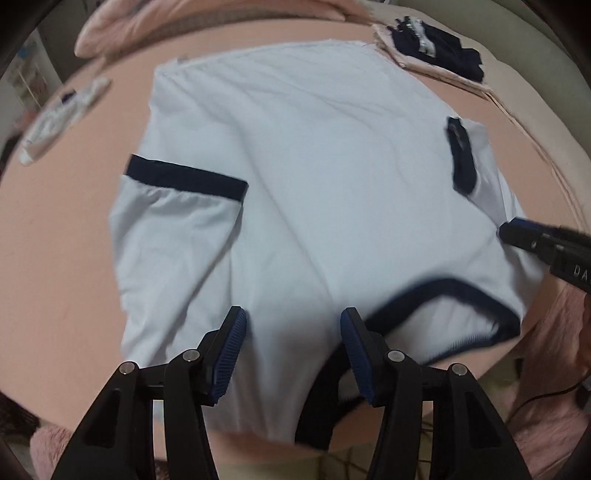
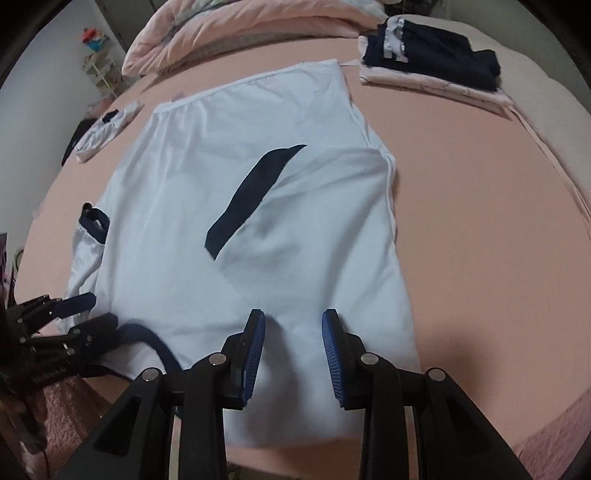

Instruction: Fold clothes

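A white T-shirt point(image 1: 314, 166) point(image 2: 207, 177) with navy trim lies spread on the pink bed sheet point(image 1: 55, 258) point(image 2: 480, 221), its navy collar point(image 1: 443, 291) point(image 2: 162, 350) nearest me. In the left wrist view one sleeve lies folded over the body at the left, and its navy cuff point(image 1: 184, 177) shows. My left gripper point(image 1: 293, 328) point(image 2: 88, 310) hovers open over the fabric left of the collar. In the right wrist view a navy cuff point(image 2: 255, 192) lies across the shirt's middle. My right gripper point(image 2: 293, 332) stands open above the near hem area, and its tip point(image 1: 517, 230) shows by the other sleeve.
A folded stack of dark navy clothes point(image 1: 436, 48) point(image 2: 432, 55) sits at the back right on pale pink items. A small white folded garment point(image 1: 62, 114) point(image 2: 107, 125) lies at the left. A pink duvet point(image 2: 240, 33) is bunched along the back. The bed's near edge runs under the grippers.
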{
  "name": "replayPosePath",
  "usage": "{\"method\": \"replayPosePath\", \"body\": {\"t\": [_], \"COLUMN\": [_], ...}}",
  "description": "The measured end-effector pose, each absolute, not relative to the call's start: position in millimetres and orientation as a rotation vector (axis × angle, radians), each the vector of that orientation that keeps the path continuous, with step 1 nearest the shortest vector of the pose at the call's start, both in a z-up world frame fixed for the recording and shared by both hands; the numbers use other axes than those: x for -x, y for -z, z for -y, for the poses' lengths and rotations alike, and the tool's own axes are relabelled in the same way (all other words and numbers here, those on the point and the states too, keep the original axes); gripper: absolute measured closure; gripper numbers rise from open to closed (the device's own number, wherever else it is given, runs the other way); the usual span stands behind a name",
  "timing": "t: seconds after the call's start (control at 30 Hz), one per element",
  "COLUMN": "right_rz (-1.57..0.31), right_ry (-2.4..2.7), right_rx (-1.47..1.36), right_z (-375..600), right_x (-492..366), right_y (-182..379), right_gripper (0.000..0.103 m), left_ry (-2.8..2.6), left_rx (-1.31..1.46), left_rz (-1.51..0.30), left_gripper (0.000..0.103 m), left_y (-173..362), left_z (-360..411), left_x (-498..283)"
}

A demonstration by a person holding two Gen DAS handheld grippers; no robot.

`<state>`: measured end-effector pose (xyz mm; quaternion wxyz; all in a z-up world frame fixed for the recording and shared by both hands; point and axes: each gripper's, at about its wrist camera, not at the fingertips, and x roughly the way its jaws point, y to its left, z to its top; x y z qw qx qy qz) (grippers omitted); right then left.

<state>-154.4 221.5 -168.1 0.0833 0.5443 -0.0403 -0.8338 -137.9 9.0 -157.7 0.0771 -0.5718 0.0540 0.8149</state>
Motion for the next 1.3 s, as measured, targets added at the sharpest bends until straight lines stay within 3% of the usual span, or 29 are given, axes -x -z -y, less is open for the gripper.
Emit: {"method": "replayPosePath", "body": {"t": [0.1,0.27,0.5,0.67,0.77,0.87,1.0,1.2,1.3], "right_rz": [-0.053,-0.257,-0.194,-0.204,-0.139,-0.031,0.248,0.59,0.635], "right_ry": [2.496,2.459,2.491,2.421,2.391,2.375,2.476,2.512,2.481], "right_rx": [-1.627,-1.58,-1.459,-1.556,-1.567,-1.585,-1.605,-1.576,-1.61], "right_z": [-212,-195,-191,-174,-182,-202,-242,-279,-281], "right_x": [135,106,104,126,110,93,91,82,85], "right_y": [177,182,152,174,174,172,167,168,179], "right_gripper": [0.071,0.06,0.06,0.06,0.06,0.06,0.06,0.06,0.06], "left_ry": [-2.441,-2.412,-2.576,-2.523,-2.518,-2.504,-2.482,-2.462,-2.469], "left_rx": [1.724,1.773,1.703,1.852,1.835,1.784,1.732,1.668,1.67], "left_rz": [-0.136,-0.114,-0.018,0.052,0.159,0.449,0.743,0.922,0.903], "left_gripper": [0.053,0.052,0.052,0.052,0.052,0.052,0.052,0.053,0.053], "left_y": [161,162,137,159,152,152,157,160,166], "left_z": [-5,1,21,28,37,60,81,73,65], "left_x": [128,119,121,120,106,90,84,70,80]}}
